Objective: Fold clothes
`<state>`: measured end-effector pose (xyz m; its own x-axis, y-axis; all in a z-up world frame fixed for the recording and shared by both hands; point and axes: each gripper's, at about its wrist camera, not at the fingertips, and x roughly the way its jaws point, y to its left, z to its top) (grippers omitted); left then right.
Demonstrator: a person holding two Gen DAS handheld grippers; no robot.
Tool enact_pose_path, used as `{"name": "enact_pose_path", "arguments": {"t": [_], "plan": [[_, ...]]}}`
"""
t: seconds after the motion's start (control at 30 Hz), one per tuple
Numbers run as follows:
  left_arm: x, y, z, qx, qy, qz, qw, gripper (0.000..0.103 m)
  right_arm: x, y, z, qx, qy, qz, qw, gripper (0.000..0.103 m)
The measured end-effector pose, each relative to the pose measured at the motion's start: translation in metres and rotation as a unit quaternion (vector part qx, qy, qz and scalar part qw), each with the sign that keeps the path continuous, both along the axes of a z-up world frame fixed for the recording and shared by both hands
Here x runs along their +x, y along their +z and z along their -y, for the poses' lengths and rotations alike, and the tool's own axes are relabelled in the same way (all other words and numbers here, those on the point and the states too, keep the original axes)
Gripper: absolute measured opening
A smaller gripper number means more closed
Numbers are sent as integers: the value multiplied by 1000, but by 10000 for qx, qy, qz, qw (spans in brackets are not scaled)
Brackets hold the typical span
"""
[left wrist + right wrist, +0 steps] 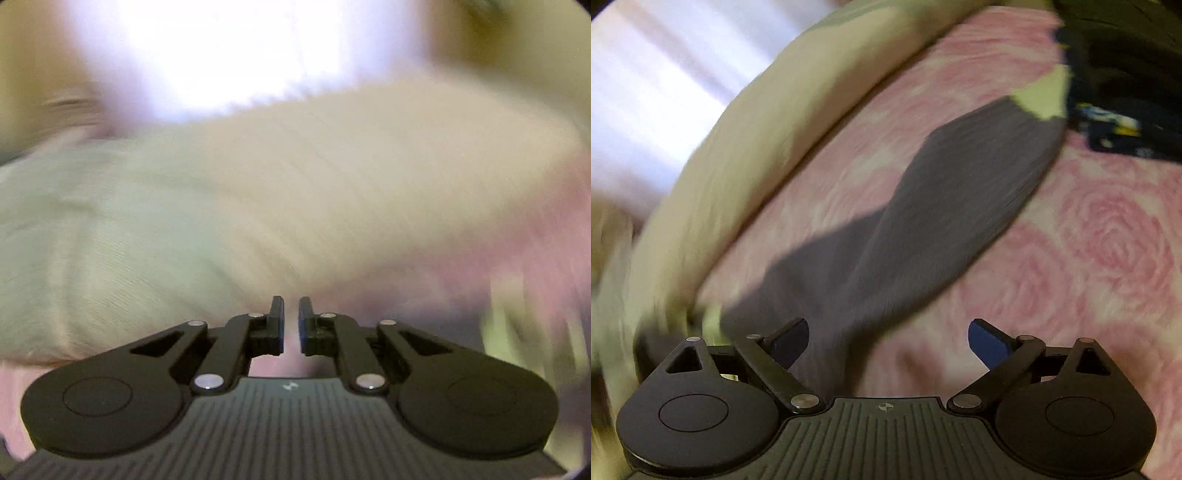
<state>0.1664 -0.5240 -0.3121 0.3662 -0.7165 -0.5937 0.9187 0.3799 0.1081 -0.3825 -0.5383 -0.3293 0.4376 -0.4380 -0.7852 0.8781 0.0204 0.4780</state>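
Note:
A grey sock-like garment [923,221] lies stretched on the pink rose-patterned bedspread [1108,240], with a pale yellow-green tip [1041,99] at its far end. My right gripper [888,341] is open, its jaws wide apart just above the garment's near end. My left gripper [291,325] has its jaws almost together with a narrow gap; nothing shows between them. It hovers before a large pale cream pillow or cushion [295,184]. The left wrist view is blurred by motion.
A long cream pillow [757,147] runs along the left of the bed. A dark pile of clothes with blue and yellow marks [1119,74] lies at the far right. A bright window or curtain [240,48] glows behind.

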Motion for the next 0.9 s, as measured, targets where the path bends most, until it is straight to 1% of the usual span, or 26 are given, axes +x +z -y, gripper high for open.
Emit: {"name": "enact_pose_path", "arguments": {"t": [0.03, 0.1, 0.13, 0.17, 0.2, 0.23, 0.27, 0.3, 0.33, 0.37, 0.4, 0.43, 0.47, 0.5, 0.53, 0.6, 0.63, 0.67, 0.7, 0.73, 0.77, 0.83, 0.9], "plan": [[6, 5, -5, -50, 85, -120, 9999, 20, 5, 0, -12, 24, 177, 2, 9998, 96], [14, 10, -20, 12, 41, -389, 9992, 22, 6, 0, -40, 154, 445, 117, 9988, 96], [13, 7, -32, 203, -136, -565, 9981, 23, 6, -4, -53, 244, 510, 181, 9982, 96], [8, -1, -49, 482, -394, -795, 9949, 24, 6, -8, -65, 343, 569, 242, 9975, 96], [1, -11, -71, 807, -657, -1111, 9883, 24, 6, -11, -77, 478, 608, 281, 9966, 96], [-7, -23, -94, 1127, -840, -1489, 9788, 24, 5, -15, -89, 613, 662, 299, 9955, 96], [-15, -38, -119, 1403, -945, -1949, 9661, 24, 4, -19, -100, 748, 715, 317, 9941, 96], [-23, -53, -143, 1548, -823, -2342, 9562, 24, 4, -23, -111, 877, 777, 334, 9926, 96], [-30, -68, -166, 1657, -639, -2708, 9461, 29, 6, -25, -123, 967, 880, 346, 9908, 96], [-37, -84, -189, 1762, -453, -3069, 9342, 34, 7, -27, -132, 1003, 996, 362, 9893, 96], [-44, -99, -212, 1865, -267, -3424, 9205, 36, 9, -28, -140, 1032, 1111, 376, 9877, 96], [-48, -112, -229, 1758, 52, -3850, 9060, 36, 16, -32, -147, 1028, 1223, 386, 9864, 96], [-51, -125, -243, 1587, 409, -4284, 8886, 37, 22, -36, -152, 1018, 1309, 400, 9853, 96], [-54, -132, -247, 1418, 599, -4507, 8793, 39, 28, -38, -150, 984, 1287, 438, 9858, 96], [-57, -137, -247, 1250, 741, -4670, 8723, 43, 34, -40, -149, 950, 1265, 475, 9863, 96], [-64, -148, -248, 912, 1024, -4983, 8561, 45, 46, -44, -147, 882, 1221, 550, 9871, 96], [-67, -154, -249, 742, 1164, -5134, 8470, 41, 51, -47, -145, 848, 1199, 588, 9874, 96], [-70, -159, -250, 571, 1303, -5281, 8372, 19, 57, -49, -144, 814, 1177, 625, 9877, 96], [-74, -164, -250, 399, 1441, -5423, 8268, 6, 63, -51, -143, 780, 1154, 663, 9880, 77], [-75, -155, -237, 398, 1264, -5293, 8380, 7, 69, -53, -142, 746, 1132, 700, 9883, 14], [-75, -141, -220, 444, 995, -5079, 8545, 7, 73, -53, -139, 710, 1106, 782, 9882, 10], [-76, -113, -186, 536, 454, -4628, 8837, 7, 67, -33, -118, 615, 1024, 1323, 9840, 10], [-80, -85, -139, 601, -76, -4152, 9077, 9, 60, -12, -92, 413, 957, 1846, 9773, 10]]}}
